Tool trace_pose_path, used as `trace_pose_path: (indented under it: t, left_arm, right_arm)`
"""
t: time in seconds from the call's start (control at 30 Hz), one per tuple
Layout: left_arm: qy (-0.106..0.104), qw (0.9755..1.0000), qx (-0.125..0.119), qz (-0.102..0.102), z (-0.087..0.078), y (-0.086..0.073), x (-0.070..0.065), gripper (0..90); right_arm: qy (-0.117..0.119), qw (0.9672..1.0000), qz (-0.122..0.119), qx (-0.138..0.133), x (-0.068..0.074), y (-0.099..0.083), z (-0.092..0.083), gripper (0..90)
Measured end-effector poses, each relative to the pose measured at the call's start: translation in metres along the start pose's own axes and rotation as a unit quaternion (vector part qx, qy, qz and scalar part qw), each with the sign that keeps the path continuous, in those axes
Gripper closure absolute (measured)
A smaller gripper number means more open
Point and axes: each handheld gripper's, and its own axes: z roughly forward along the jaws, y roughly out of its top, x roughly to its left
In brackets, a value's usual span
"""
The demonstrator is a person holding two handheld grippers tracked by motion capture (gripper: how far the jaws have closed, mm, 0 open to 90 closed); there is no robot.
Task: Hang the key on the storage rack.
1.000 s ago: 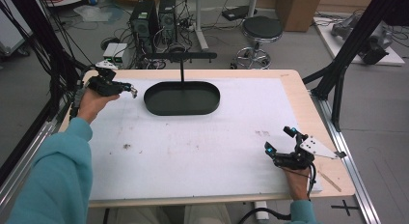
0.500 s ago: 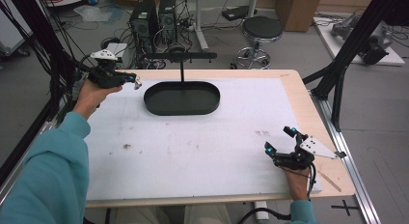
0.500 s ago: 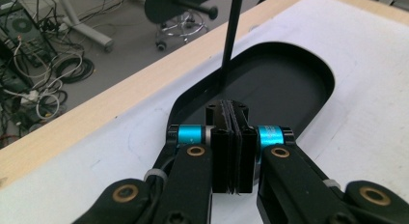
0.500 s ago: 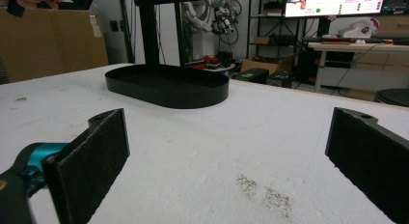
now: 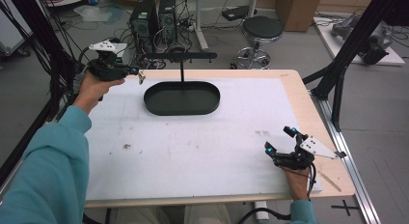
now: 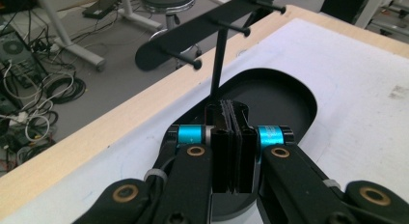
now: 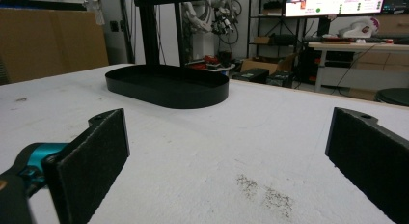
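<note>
A black stand has an oval tray base point(image 5: 182, 98) and a thin post with a pegged crossbar point(image 5: 181, 55). My left gripper point(image 5: 139, 76) is held in the air at the table's far left, just left of the stand. It is shut, and a small pale object point(image 5: 141, 78) shows at its tips. In the left gripper view the shut gripper point(image 6: 230, 110) points at the post, with the crossbar point(image 6: 212, 28) above and the tray point(image 6: 284, 96) behind. My right gripper point(image 5: 279, 139) rests open at the near right. Nothing lies between its pads point(image 7: 108, 142), and the tray point(image 7: 169, 86) is far ahead.
A white mat point(image 5: 193, 142) with a few dark smudges covers the wooden table point(image 5: 308, 108). Black frame struts point(image 5: 337, 74) stand at the right edge. Computer towers point(image 5: 154, 19), cables and a stool point(image 5: 260, 31) are on the floor beyond the far edge.
My left gripper has risen and moved a little farther from me, staying shut with the pale object at its tips. The right gripper has not moved.
</note>
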Motion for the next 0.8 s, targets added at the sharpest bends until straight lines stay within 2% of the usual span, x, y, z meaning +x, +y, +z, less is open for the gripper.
trace_pose_path:
  t: [0.3, 0.53, 0.8]
  left_arm:
    - [-0.022, 0.9996, -0.013, 0.012, 0.002, 0.018, -0.001, 88.3]
    - [-0.037, 0.9990, -0.008, 0.022, 0.007, 0.030, -0.003, 88.3]
    - [-0.043, 0.9987, -0.005, 0.028, 0.015, 0.043, -0.004, 88.3]
  right_arm:
    - [-0.001, 1.0000, -0.001, 0.000, -0.001, 0.000, 0.000, 0.7]
    - [0.000, 1.0000, 0.003, 0.004, 0.000, 0.000, 0.000, 0.8]
    - [-0.001, 1.0000, 0.001, 0.004, 0.000, 0.000, 0.000, 0.7]
